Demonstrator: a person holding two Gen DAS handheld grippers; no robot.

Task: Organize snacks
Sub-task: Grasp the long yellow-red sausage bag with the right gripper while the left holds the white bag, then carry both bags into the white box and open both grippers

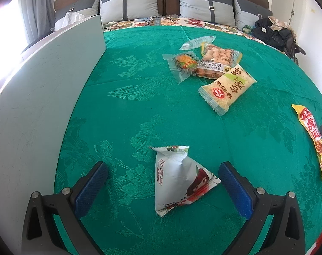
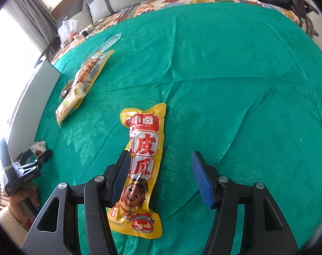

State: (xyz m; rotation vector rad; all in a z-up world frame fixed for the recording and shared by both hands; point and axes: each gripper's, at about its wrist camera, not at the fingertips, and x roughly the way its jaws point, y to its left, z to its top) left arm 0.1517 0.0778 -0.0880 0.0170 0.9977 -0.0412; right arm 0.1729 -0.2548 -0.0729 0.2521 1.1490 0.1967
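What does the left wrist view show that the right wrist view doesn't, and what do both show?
Only the left wrist view: the orange-filled clear pack, unobstructed, and the open left gripper straddling the white triangular packet. Only the right wrist view: the open right gripper over the long yellow packet's full front. Both: the green cloth and snack pile.

Snack packets on bedspread

Both grippers, left gripper and right gripper, have black triangular-cutout arms, silver round screws and blue dimpled pads; a cream fleecy sleeve behind the left one.
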